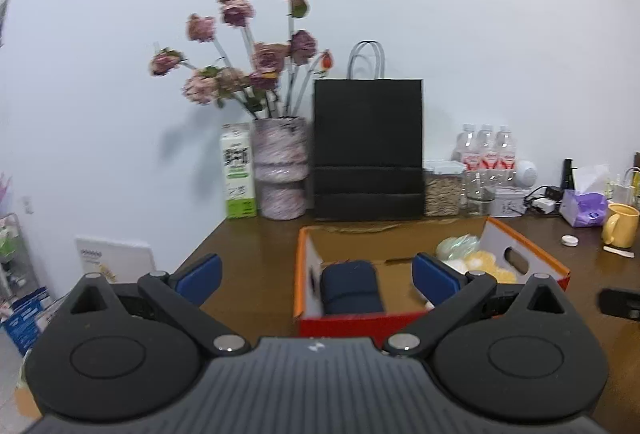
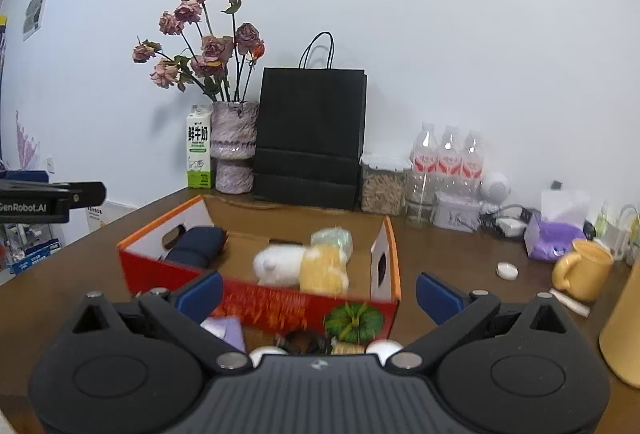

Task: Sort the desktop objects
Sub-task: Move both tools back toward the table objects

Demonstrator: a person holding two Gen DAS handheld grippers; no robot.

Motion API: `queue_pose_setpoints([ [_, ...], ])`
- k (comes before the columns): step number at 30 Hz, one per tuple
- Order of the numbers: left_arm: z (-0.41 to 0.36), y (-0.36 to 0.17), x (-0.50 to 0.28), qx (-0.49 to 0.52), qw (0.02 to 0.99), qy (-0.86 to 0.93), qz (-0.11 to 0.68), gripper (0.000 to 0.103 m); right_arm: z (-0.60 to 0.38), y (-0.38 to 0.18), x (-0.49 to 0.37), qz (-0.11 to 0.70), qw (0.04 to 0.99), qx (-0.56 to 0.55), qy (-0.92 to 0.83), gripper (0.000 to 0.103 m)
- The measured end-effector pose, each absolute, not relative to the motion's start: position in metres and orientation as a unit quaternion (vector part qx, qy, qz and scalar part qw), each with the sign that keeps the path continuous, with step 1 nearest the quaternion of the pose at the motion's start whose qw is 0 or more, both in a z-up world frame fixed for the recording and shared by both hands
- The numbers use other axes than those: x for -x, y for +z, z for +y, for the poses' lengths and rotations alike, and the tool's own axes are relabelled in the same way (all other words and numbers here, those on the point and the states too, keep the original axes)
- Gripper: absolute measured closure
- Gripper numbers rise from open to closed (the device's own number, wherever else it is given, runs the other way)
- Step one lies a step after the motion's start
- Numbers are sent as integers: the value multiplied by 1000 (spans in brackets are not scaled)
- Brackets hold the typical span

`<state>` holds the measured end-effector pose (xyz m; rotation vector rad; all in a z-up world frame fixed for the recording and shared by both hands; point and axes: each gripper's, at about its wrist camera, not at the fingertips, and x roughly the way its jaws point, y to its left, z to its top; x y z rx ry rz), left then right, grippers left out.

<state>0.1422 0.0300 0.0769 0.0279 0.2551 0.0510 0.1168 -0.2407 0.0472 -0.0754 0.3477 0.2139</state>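
Observation:
A red and orange cardboard box stands open on the brown desk. Inside lie a dark navy roll, a white plush, a yellow plush and a pale green bag. My left gripper is open and empty above the box's near wall; it also shows in the right wrist view at the left edge. My right gripper is open and empty before the box. Below it lie a green pumpkin, a purple item, a dark brown item and white round things.
Along the wall stand a milk carton, a vase of dried roses, a black paper bag, a grain jar and water bottles. At right are a tissue pack, yellow mug, white cap and tan container.

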Motion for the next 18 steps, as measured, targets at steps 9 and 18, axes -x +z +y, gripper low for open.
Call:
queue_pose_setpoints([
  [9,47,40,-88,-8,989,41,143,0,-247,8,-61,202,972,17,117,0],
  [18,44,7,-60,4,979,26,204,0,-244,-21,-31,243,963,21,118,0],
])
